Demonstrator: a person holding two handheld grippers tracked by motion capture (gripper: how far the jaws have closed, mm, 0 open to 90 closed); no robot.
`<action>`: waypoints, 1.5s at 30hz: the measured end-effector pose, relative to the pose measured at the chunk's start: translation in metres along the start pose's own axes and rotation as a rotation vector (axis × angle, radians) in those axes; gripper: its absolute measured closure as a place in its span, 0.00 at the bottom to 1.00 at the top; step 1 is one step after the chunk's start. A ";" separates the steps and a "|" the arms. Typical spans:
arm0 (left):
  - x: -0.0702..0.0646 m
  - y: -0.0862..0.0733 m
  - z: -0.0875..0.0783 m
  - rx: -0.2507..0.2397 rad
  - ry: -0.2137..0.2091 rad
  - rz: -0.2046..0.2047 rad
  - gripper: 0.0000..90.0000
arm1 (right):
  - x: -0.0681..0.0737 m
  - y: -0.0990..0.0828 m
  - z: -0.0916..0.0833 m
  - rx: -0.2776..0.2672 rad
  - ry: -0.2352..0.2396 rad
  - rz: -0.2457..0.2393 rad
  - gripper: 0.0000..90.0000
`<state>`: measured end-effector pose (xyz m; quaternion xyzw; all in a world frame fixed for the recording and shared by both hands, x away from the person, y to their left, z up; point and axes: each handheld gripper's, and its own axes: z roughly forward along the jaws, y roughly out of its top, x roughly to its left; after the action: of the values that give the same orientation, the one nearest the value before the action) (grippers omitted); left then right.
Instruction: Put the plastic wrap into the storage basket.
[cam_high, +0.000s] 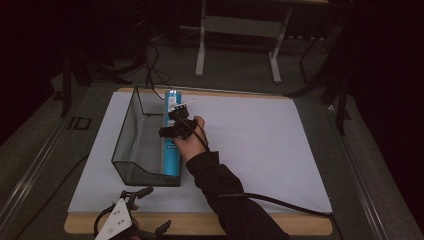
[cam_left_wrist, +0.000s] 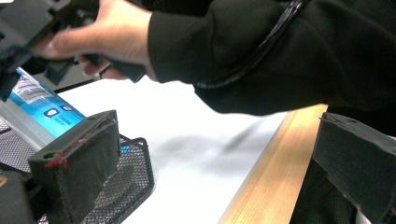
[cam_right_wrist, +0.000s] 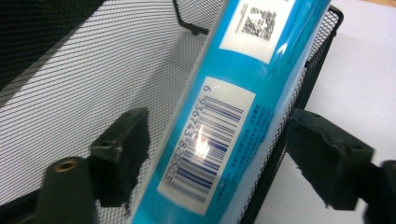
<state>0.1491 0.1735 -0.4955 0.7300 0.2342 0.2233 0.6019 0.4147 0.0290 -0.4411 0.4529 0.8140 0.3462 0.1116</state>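
Releasing cleanly is the job here: the right gripper (cam_right_wrist: 215, 154) has its jaws spread wide on either side of the long blue plastic tube with a white barcode label (cam_right_wrist: 229, 116), and the pads stand clear of it with a gap on both sides. A good finish, I judge, is to lift straight away along the jaws' own line so neither pad drags the tube. The tube lies between the jaws inside the black wire-mesh basket (cam_high: 131, 150), against the basket wall nearest the right jaw. Its long axis runs across the jaw gap's line, away from the person, one end at the basket's near wall and the other past its far rim. The left gripper (cam_left_wrist: 210, 163) waits with wide, empty jaws over the table (cam_left_wrist: 261, 158) edge.
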 end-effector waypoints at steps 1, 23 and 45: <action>0.000 0.000 0.000 0.000 0.001 -0.001 0.02 | -0.002 0.001 -0.003 0.007 0.011 -0.004 0.16; -0.001 -0.002 0.006 0.020 0.001 -0.005 0.02 | -0.093 -0.017 -0.085 -0.094 -0.032 -0.092 0.15; 0.000 -0.003 0.008 0.027 -0.002 -0.012 0.02 | -0.150 -0.078 -0.146 -0.176 -0.050 -0.086 0.17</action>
<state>0.1541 0.1677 -0.5002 0.7370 0.2411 0.2158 0.5934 0.3758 -0.1880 -0.4057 0.4144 0.7961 0.3999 0.1859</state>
